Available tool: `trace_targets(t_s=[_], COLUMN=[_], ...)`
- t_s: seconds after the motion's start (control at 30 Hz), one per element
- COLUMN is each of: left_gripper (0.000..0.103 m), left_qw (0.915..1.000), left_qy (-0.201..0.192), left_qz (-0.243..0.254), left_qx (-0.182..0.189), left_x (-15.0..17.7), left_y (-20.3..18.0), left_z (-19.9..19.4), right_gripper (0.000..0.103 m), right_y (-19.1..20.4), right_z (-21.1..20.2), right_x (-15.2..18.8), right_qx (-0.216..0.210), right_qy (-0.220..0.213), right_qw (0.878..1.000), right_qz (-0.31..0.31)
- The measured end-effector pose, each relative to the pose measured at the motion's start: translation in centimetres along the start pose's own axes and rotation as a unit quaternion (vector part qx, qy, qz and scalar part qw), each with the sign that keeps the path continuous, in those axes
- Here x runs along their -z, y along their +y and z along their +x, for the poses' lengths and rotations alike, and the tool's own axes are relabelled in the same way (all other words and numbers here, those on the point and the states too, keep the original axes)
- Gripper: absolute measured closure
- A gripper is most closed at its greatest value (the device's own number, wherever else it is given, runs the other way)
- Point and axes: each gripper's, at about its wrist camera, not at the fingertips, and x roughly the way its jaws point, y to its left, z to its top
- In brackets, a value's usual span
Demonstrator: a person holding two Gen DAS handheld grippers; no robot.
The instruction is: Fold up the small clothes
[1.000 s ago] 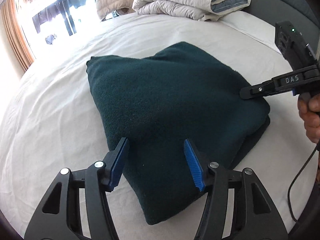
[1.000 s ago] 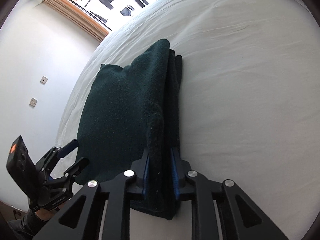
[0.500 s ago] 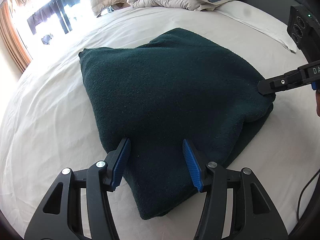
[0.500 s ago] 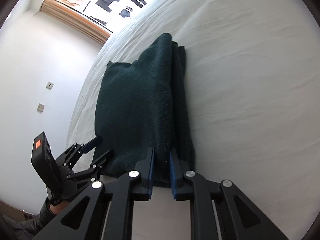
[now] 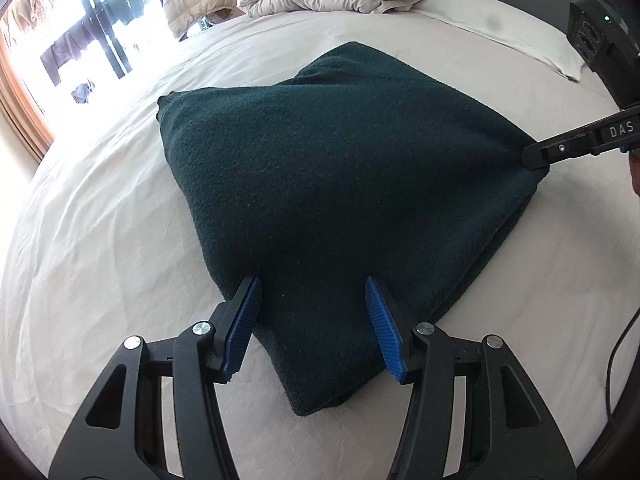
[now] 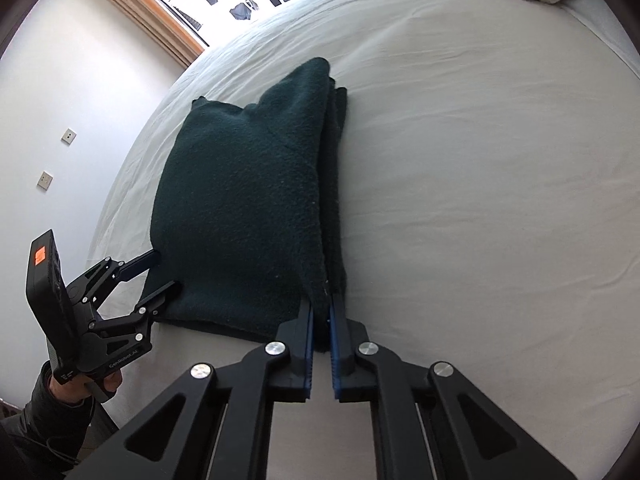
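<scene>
Left wrist view: the dark green garment (image 5: 340,200), already folded into several layers, lies on the white bed (image 5: 100,260). The left gripper (image 5: 312,320) hangs spread over its near corner, 2 blue pads on either side of the cloth without pressing. At the far right corner the right gripper (image 5: 536,156) pinches the fabric.

Right wrist view: the right gripper (image 6: 320,332) has just been closing and is now pressed together on the garment's (image 6: 240,200) near edge. The left gripper (image 6: 160,272), tilted down in a sleeved hand (image 6: 80,388), straddles the adjacent corner. The step looks like securing 2 corners for another fold; the left needs to close next.
</scene>
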Motion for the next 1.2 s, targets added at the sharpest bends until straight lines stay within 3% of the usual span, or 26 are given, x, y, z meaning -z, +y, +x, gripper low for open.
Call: trace_targets(t_s=[0.13, 0.27, 0.37, 0.47, 0.57, 0.7, 0.77, 0.9, 1.03, 1.13, 1.2], left_gripper=[0.050, 0.050, 0.050, 0.050, 0.050, 0.050, 0.050, 0.050, 0.050, 0.049, 0.049], left_qw=[0.9998, 0.9996, 0.9989, 0.9973, 0.9956, 0.9949, 0.9941, 0.9964, 0.9979, 0.9966, 0.9963], left_qy=[-0.008, -0.020, -0.043, -0.064, -0.076, -0.050, -0.027, -0.052, -0.062, -0.070, -0.071], left_qz=[0.017, 0.013, -0.010, -0.032, -0.042, -0.074, -0.091, -0.062, -0.016, 0.023, 0.034], left_qx=[-0.001, 0.014, 0.017, 0.017, 0.035, 0.047, 0.053, 0.027, -0.007, -0.037, -0.035], left_x=[0.9, 2.2, 2.1, -0.4, -3.9, -6.5, -6.4, -3.9, -1.4, 0.5, 1.8], left_y=[-0.2, 0.9, 2.8, 4.4, 4.6, 5.2, 5.1, 3.6, 1.2, -0.6, -1.3], left_z=[-0.4, -1.9, -3.8, -4.8, -3.7, 0.4, 2.2, 1.5, 0.7, 0.0, -0.5], right_gripper=[0.097, 0.083, 0.080, 0.080, 0.080, 0.080, 0.080, 0.081, 0.082, 0.082, 0.082], right_y=[-0.4, -0.7, -0.3, 0.6, 2.9, 5.9, 6.3, 6.3, 5.7, 5.4, 4.8], right_z=[0.6, -0.5, -3.3, -4.7, -2.9, 1.0, 3.4, 7.5, 6.4, 4.7, 3.2], right_x=[0.4, 0.8, 0.9, -0.4, -3.2, -6.7, -7.3, -5.1, -1.0, 1.4, 2.4], right_qx=[-0.009, -0.030, -0.023, -0.068, -0.110, -0.152, -0.138, -0.092, -0.094, -0.081, -0.071], right_qy=[-0.011, -0.006, -0.044, -0.084, -0.086, -0.088, -0.079, -0.034, -0.084, -0.093, -0.101], right_qw=[1.000, 0.999, 0.999, 0.994, 0.990, 0.984, 0.987, 0.995, 0.992, 0.991, 0.991], right_qz=[0.012, 0.020, 0.019, 0.026, 0.018, 0.005, 0.002, -0.014, -0.030, -0.044, -0.044])
